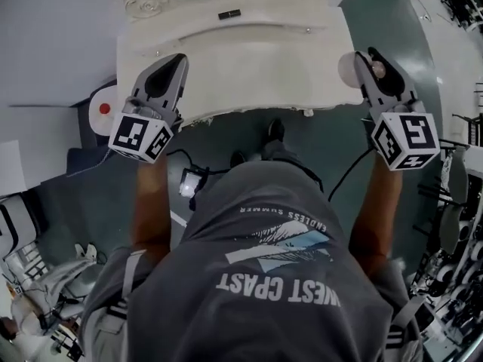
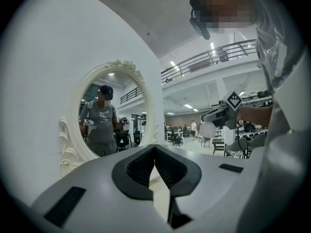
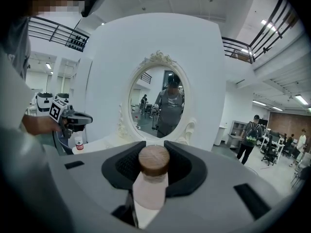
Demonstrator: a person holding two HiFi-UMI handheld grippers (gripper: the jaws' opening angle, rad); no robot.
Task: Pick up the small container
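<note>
The small container (image 3: 152,186) is a pale pink bottle with a round wooden cap (image 3: 154,159). It stands upright between the jaws of my right gripper (image 3: 154,153), which is shut on its body. In the head view the right gripper (image 1: 367,60) hovers at the right end of the white vanity top (image 1: 241,59), with the container (image 1: 348,70) showing pale beside its fingers. From the left gripper view the container (image 2: 208,130) hangs under the right gripper (image 2: 205,116). My left gripper (image 2: 155,150) is shut and empty, held over the vanity's left end (image 1: 176,60).
An ornate oval mirror (image 3: 160,101) stands on the vanity against a white wall and reflects the person. A small white bottle with a red label (image 3: 77,143) sits on a round side stand (image 1: 103,110) left of the vanity. Chairs and equipment crowd the floor at right.
</note>
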